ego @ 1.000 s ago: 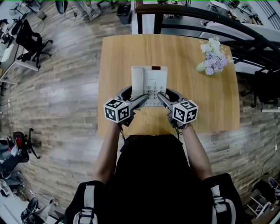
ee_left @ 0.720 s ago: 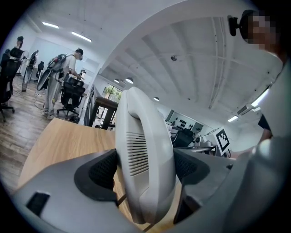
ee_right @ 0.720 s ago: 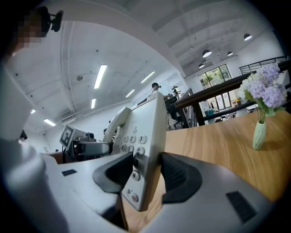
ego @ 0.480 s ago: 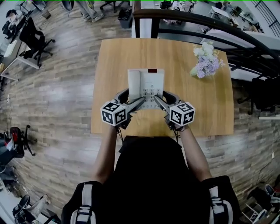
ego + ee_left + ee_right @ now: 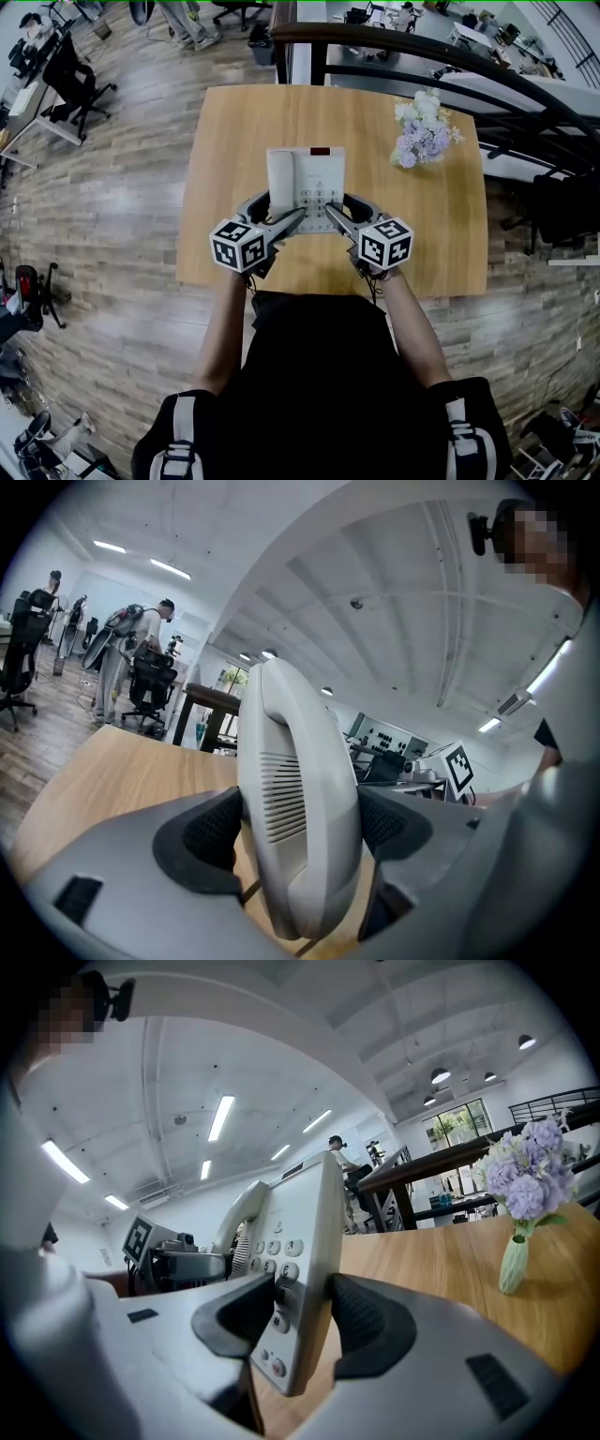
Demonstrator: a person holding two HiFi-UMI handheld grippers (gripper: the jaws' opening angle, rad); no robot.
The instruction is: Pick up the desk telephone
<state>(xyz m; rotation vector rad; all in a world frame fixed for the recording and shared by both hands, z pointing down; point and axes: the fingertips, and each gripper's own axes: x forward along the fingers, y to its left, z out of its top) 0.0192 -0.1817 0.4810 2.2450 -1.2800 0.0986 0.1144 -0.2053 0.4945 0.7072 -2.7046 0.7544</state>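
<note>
Between the jaws of the left tool (image 5: 300, 829) sits the handset (image 5: 292, 724), pinched on both flanks by the pads. The right tool (image 5: 305, 1321) is clamped on the right edge of the phone (image 5: 306, 178), with one pad on the keypad (image 5: 281, 1255) face and one on the outer side. Both tools hold the near end of the phone, which is over the middle of the counter (image 5: 234, 122). The near end appears raised off the wood; the far end cannot be confirmed. A vase (image 5: 420, 131) of flowers stands well apart, at the right rear.

Step in hand: the lift, with the grip already made. The next move calls for an even, level rise of both tools. The handset probably only rests on the phone and may come away from it.
</note>
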